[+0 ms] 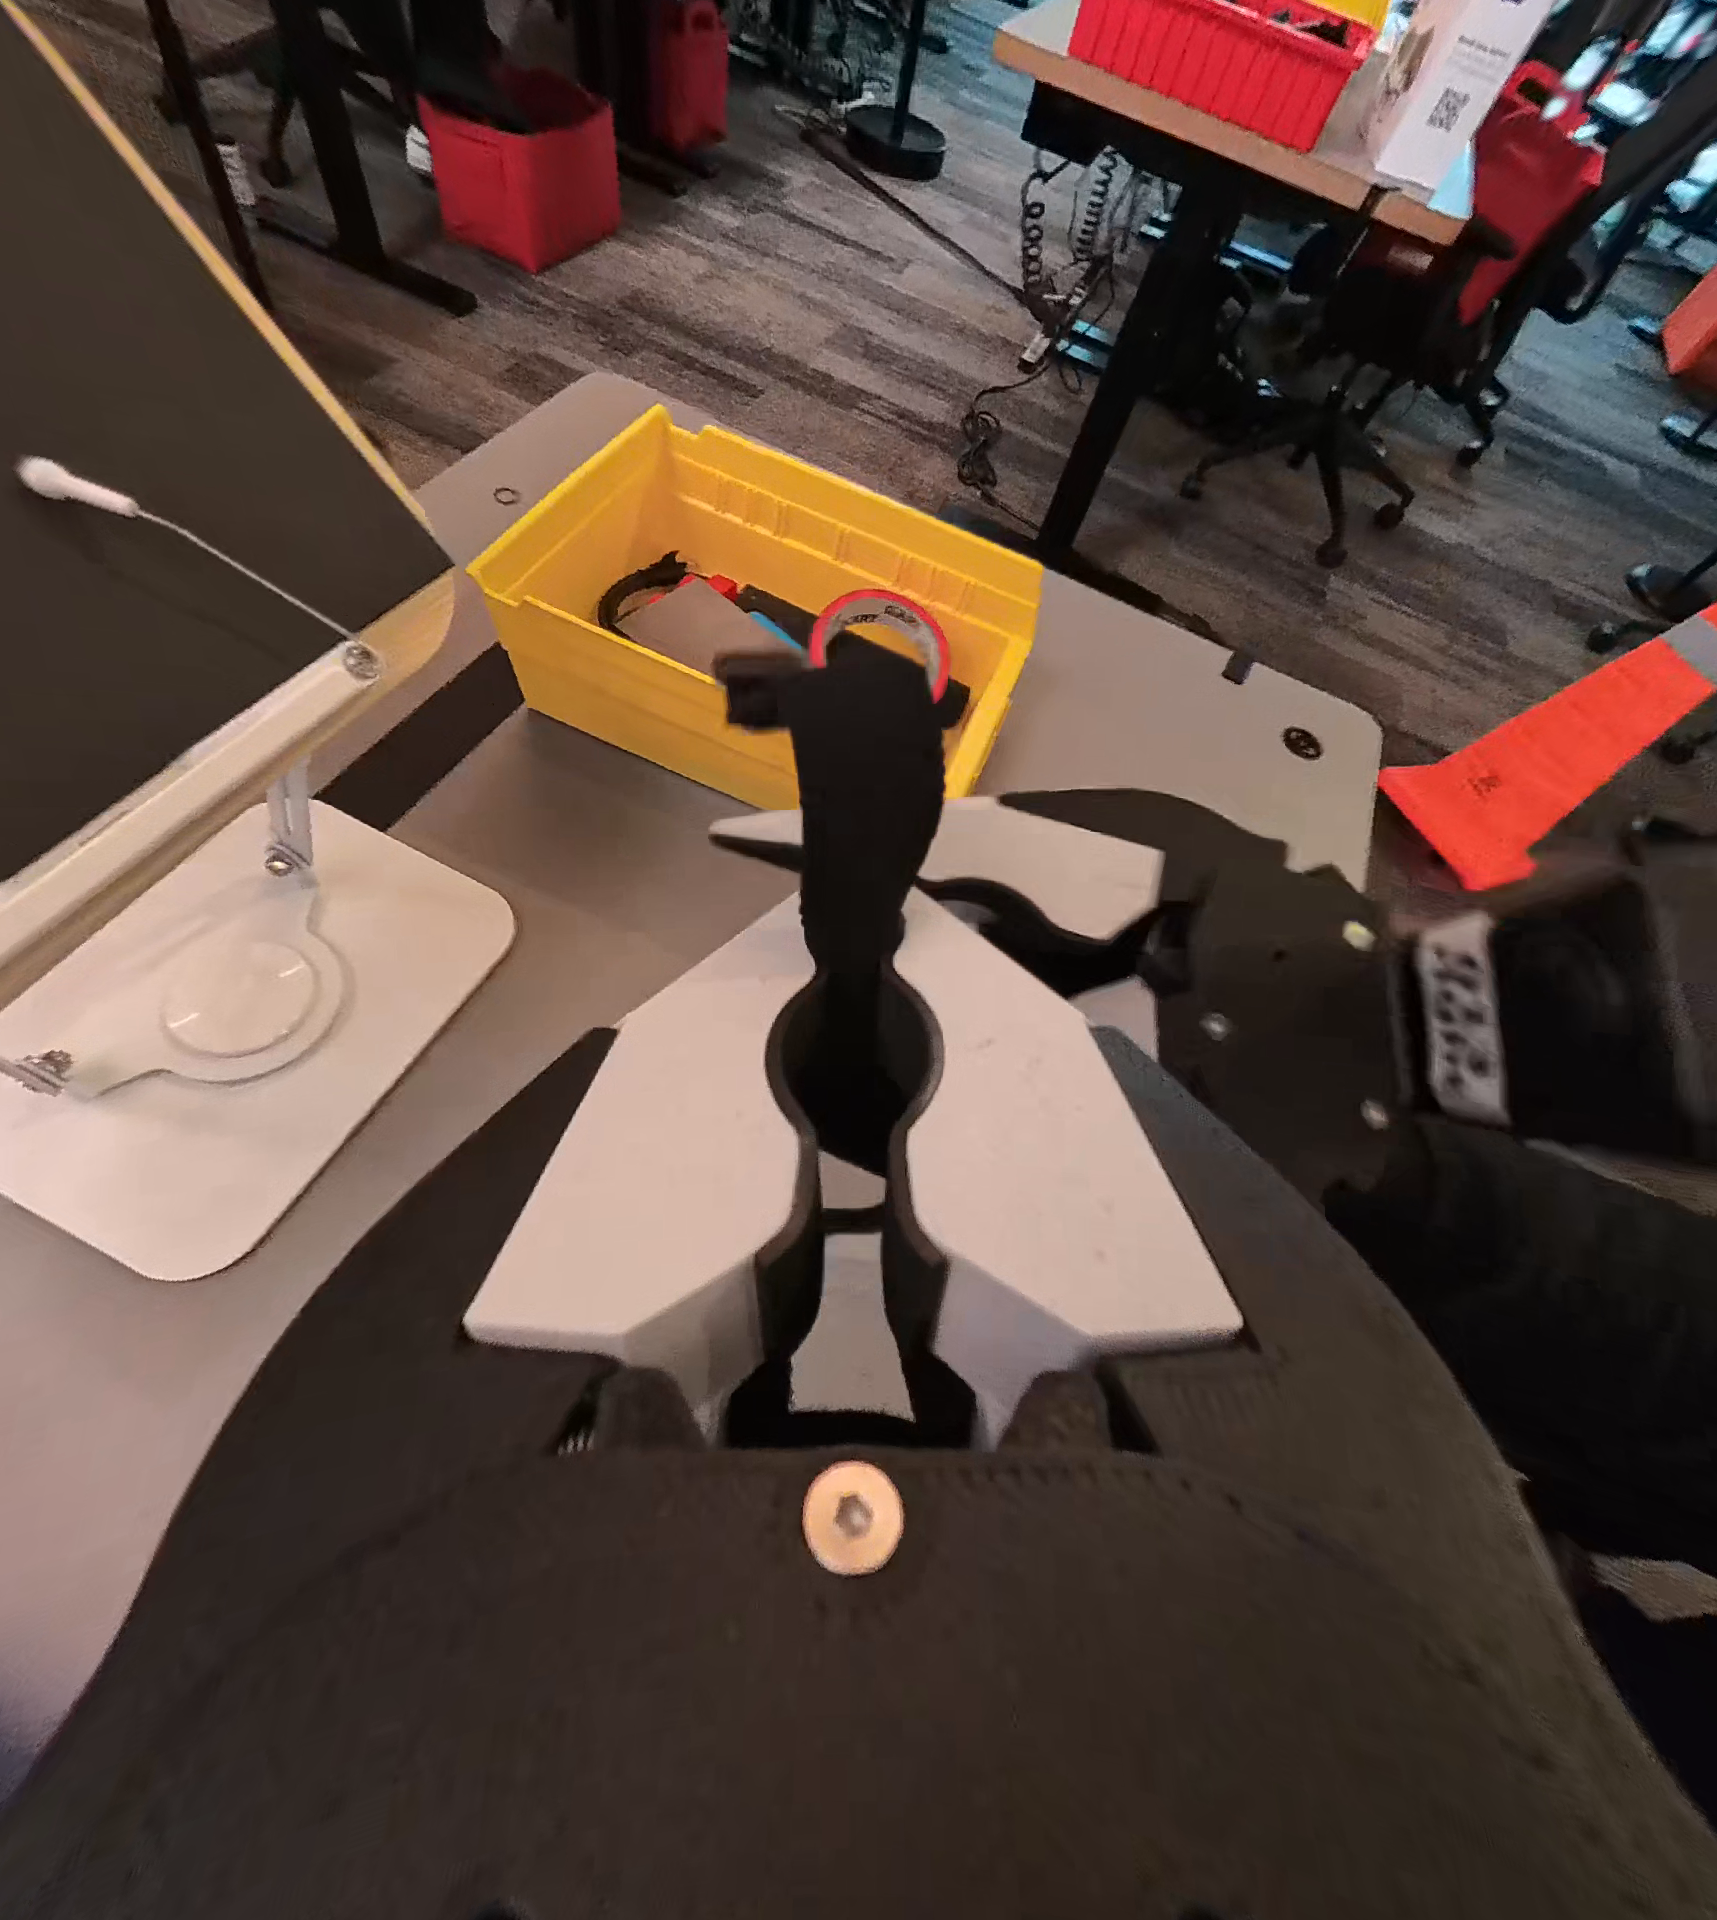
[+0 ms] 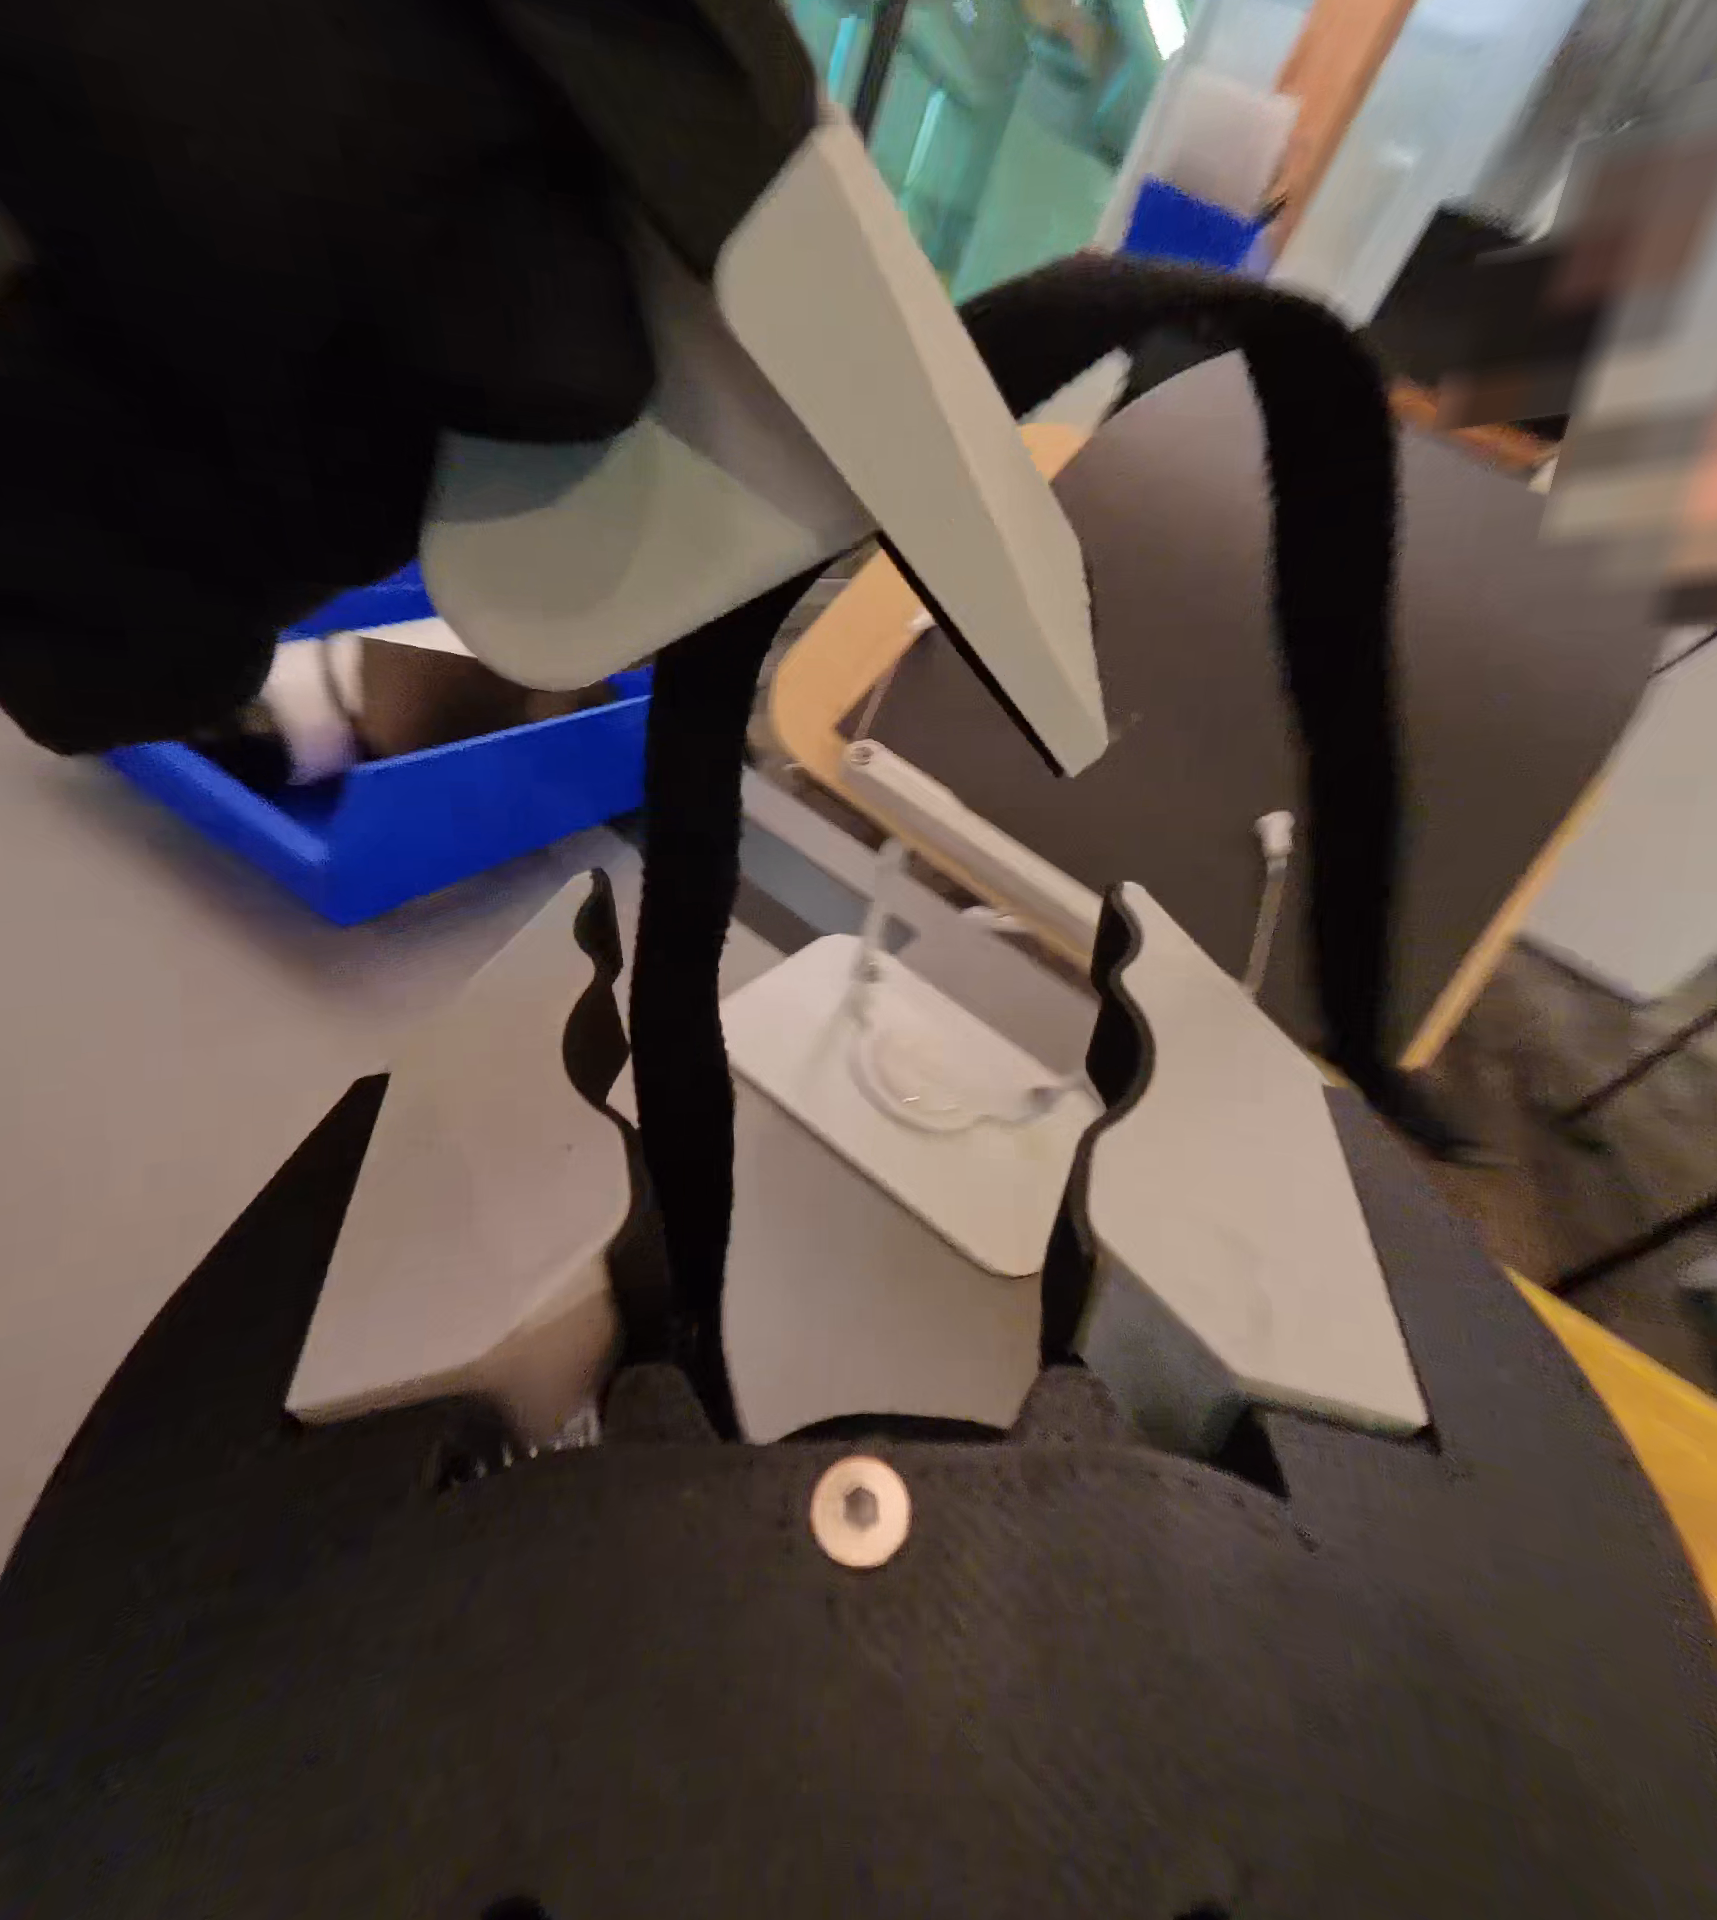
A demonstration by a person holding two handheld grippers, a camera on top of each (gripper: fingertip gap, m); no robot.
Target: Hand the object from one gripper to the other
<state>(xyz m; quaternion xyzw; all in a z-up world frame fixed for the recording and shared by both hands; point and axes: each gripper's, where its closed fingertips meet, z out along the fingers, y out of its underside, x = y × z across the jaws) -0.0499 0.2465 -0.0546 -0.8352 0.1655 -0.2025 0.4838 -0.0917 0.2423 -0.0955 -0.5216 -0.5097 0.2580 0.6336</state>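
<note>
Grey table with a few bits on it

The table point(image 1: 158, 1403) carried a yellow bin point(image 1: 625, 686) at the far side, a white plate with a clear lens point(image 1: 210, 1039) near the left, and a blue tray point(image 2: 438, 821).

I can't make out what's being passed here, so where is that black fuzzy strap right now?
The black strap is pinched between the left gripper's fingers, standing up in front of the yellow bin. In the right wrist view it hangs between the right gripper's open fingers.
</note>
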